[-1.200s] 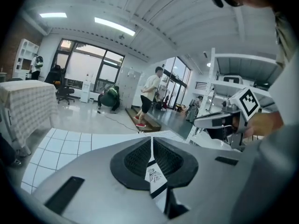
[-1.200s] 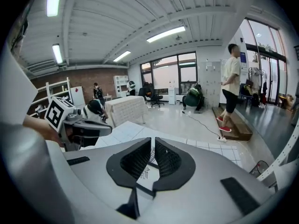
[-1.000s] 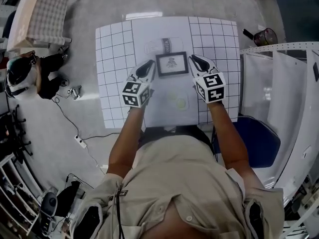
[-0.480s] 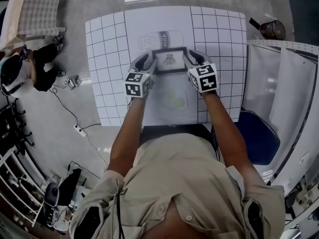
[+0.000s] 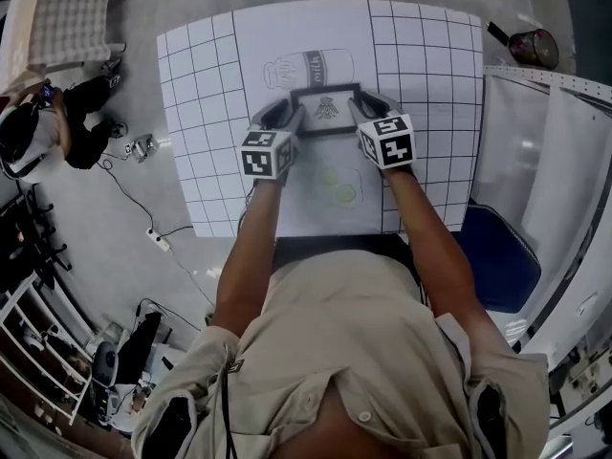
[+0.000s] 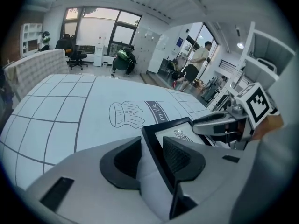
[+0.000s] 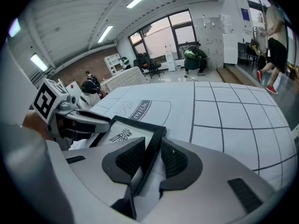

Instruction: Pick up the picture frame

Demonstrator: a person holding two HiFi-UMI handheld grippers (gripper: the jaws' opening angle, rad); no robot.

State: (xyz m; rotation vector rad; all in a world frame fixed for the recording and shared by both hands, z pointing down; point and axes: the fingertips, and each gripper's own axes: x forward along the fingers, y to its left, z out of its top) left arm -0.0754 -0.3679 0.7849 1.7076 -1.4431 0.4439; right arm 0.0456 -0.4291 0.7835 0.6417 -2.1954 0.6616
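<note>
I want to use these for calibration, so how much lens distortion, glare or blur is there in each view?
Head view: strong fisheye, the lines of the grid sheet bow, and a glare from a light streaks the floor above it. Left gripper view: dark round vignette, curved grid lines, picture frame sharp. Right gripper view: same bending, windows bright, no visible motion blur.

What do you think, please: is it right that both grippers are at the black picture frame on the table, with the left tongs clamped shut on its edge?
No. The left gripper and right gripper are both at the picture frame on the table, but the left gripper view shows the left tongs open, having just been opening, with the frame's edge loose between them.
</note>
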